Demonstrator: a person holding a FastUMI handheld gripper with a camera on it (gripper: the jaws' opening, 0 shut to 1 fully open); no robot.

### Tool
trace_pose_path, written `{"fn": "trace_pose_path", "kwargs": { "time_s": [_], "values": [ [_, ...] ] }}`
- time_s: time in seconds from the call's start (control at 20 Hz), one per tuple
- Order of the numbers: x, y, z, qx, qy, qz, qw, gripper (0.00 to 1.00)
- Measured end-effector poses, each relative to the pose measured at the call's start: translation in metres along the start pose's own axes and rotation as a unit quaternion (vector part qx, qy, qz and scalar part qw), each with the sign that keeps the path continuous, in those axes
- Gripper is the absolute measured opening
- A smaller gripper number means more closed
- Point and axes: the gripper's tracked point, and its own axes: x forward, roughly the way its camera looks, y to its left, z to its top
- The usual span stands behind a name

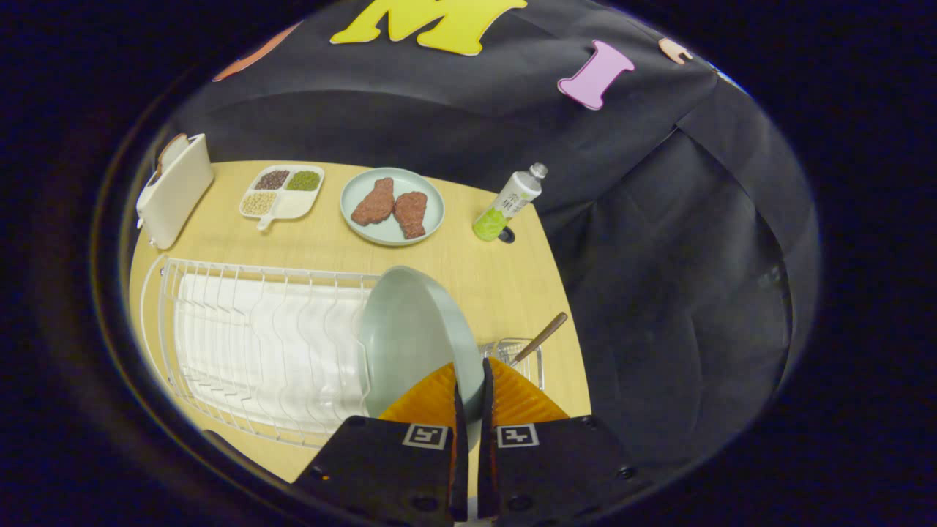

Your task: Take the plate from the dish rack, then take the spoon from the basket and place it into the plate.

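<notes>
Gripper (469,399) was clamped on the plate (410,337) rim, plate upright at the rack's (249,344) right end, edge-held to slide out of the slots. Spoon (540,338) stood in the basket (523,355) just beyond, handle up for grabbing.

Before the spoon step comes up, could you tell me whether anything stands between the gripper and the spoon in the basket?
The gripper is shut on the pale green plate at the dish rack. The spoon in the basket lies just beyond the fingers, with nothing visible between.
</notes>
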Motion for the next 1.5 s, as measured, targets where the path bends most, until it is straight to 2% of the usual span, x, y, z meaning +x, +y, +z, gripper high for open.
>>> {"fn": "trace_pose_path", "kwargs": {
  "time_s": [0.3,0.45,0.65,0.75,0.9,1.05,1.2,1.5],
  "values": [
    [-0.004,0.001,-0.006,0.031,-0.011,-0.025,0.999,0.11],
    [-0.009,0.004,0.004,0.029,-0.055,-0.055,0.997,0.11],
    [-0.033,-0.002,0.021,0.036,-0.133,-0.101,0.985,0.10],
    [-0.048,-0.006,0.016,0.034,-0.145,-0.102,0.984,0.10],
    [-0.071,-0.004,-0.007,0.050,-0.152,-0.040,0.986,0.10],
    [-0.085,0.000,-0.050,0.074,-0.141,0.052,0.986,0.10],
    [-0.090,0.008,-0.099,0.088,-0.140,0.152,0.975,0.11],
    [-0.054,0.029,-0.203,0.127,-0.093,0.264,0.952,0.11]
  ]
}}
